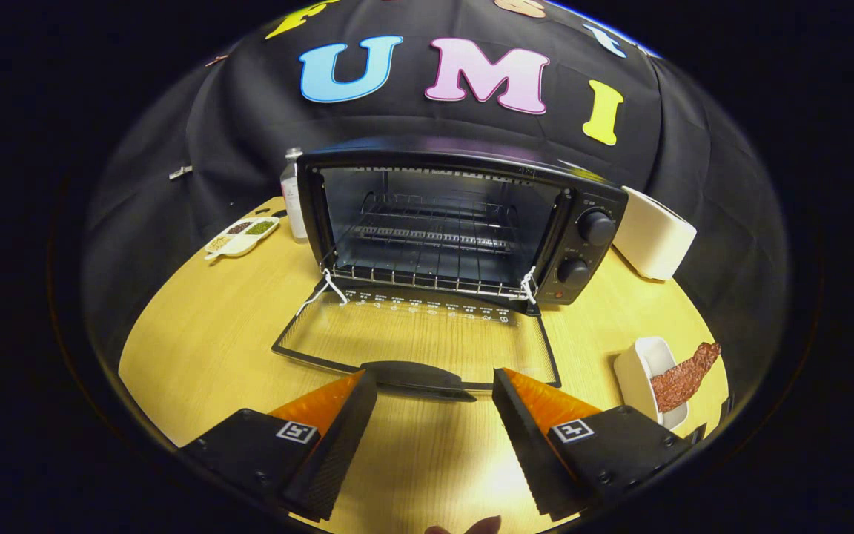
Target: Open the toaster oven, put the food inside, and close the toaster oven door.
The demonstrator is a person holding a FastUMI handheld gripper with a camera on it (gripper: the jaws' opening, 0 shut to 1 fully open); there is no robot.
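Gripper view: we are seeing the toaster oven [457, 222] standing wide open, its glass door [416, 337] lying flat on the wooden table [204, 341]. Our gripper [434, 386] is hovering with fingers spread apart, holding nothing, at the door handle [416, 376], while the food [683, 376] is resting in a white dish [638, 371] beside the right finger.

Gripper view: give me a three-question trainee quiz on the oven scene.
1. True or false: the toaster oven door lies folded down open on the table.
2. Where is the food? A) on the oven rack B) in the white dish right of the tongs C) between the fingers
3. Fill in: the tongs are ___, with the door handle just ahead of them.

Key: 1 true; 2 B; 3 open
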